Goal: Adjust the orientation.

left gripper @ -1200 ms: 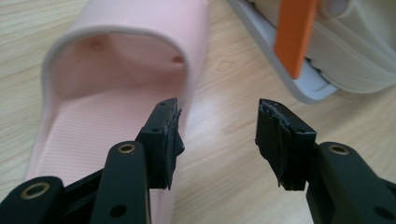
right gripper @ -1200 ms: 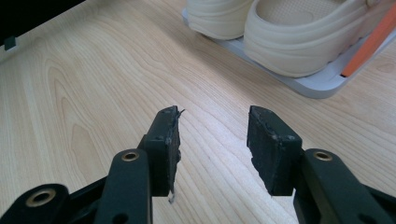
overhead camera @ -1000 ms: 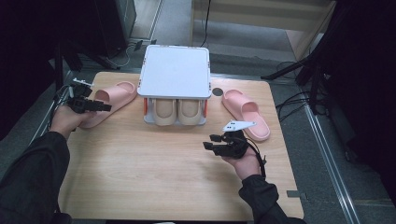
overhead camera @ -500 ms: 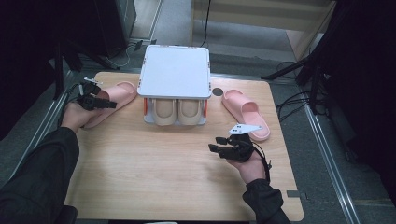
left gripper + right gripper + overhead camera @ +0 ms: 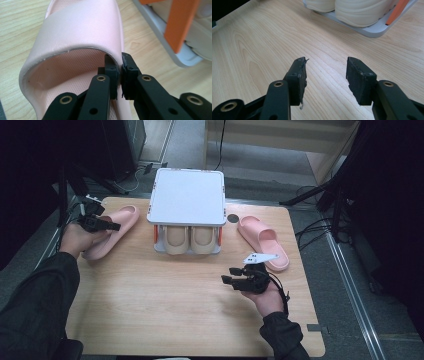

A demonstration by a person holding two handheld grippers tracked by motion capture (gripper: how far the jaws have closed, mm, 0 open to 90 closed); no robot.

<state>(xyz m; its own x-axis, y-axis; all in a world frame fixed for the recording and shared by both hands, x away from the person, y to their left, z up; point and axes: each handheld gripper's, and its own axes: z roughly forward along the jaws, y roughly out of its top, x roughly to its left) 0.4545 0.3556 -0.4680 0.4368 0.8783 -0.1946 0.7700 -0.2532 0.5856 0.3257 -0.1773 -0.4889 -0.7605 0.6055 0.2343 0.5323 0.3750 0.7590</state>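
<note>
A pink slipper (image 5: 111, 230) lies at the table's left, beside a small grey rack (image 5: 187, 195). My left gripper (image 5: 107, 225) is shut on the rim of this slipper's strap (image 5: 75, 30), one jaw inside the opening and one outside. A second pink slipper (image 5: 262, 241) lies at the right of the rack. My right gripper (image 5: 231, 275) hovers over bare wood in front of that slipper, open with nothing between its pads (image 5: 298, 72).
The rack has a flat grey top and orange posts (image 5: 182, 22), and a pair of cream shoes (image 5: 190, 239) sits on its lower shelf (image 5: 372, 31). The wooden table (image 5: 165, 310) has open room along the front. Dark floor and cables surround the table.
My left gripper moved forward onto the left slipper's strap and shut on it. My right gripper drifted slightly toward the table's front and stayed open.
</note>
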